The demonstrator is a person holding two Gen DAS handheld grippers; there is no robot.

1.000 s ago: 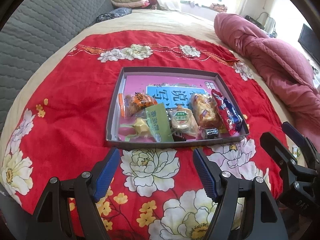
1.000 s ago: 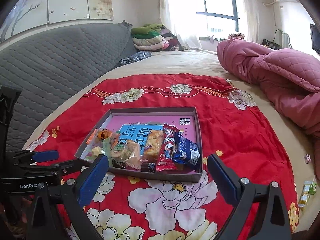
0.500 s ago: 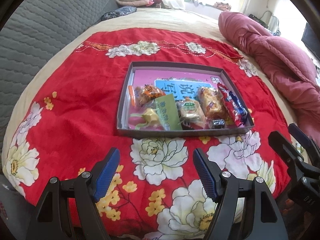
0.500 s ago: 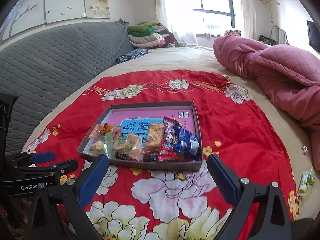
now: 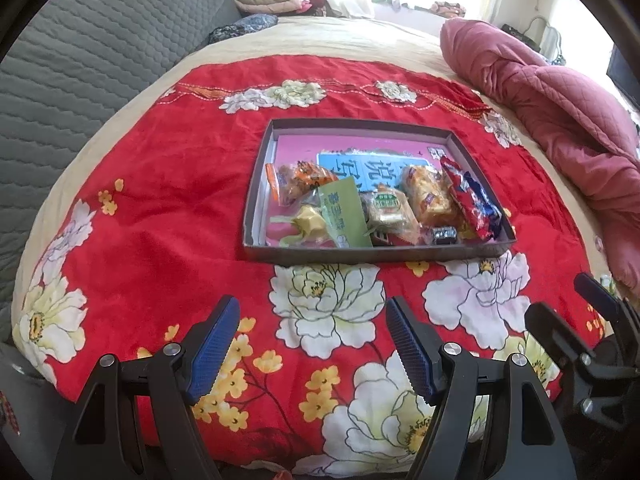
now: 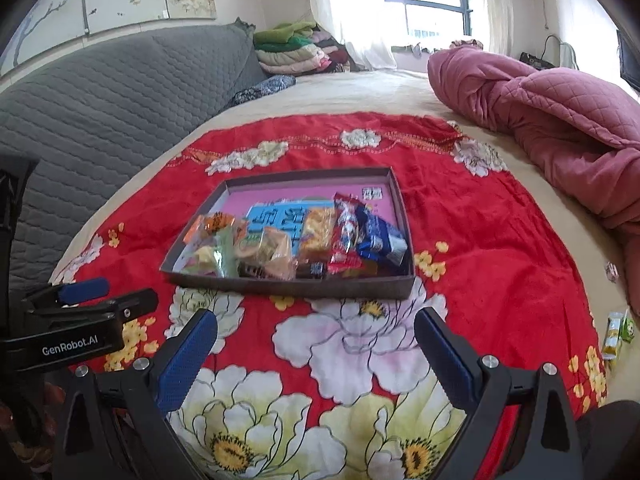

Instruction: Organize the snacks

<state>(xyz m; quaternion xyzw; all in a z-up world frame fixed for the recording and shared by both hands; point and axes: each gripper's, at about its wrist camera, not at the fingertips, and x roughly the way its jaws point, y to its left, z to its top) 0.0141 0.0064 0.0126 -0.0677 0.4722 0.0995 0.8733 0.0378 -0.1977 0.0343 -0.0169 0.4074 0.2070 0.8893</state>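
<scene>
Bed with red floral blanket; shallow snack tray sits mid-blanket, now farther from both cameras than a second ago, so both claws have backed off and sorting looks paused. Left claw and right claw gape apart, empty. Small green packet at the bed edge, possibly a stray snack; its label is illegible.

Your left wrist camera looks steeply down from near the bed's edge; your right one looks from beside it, tilted less, catching the window. Both share the snack tray on the red cloth.
</scene>
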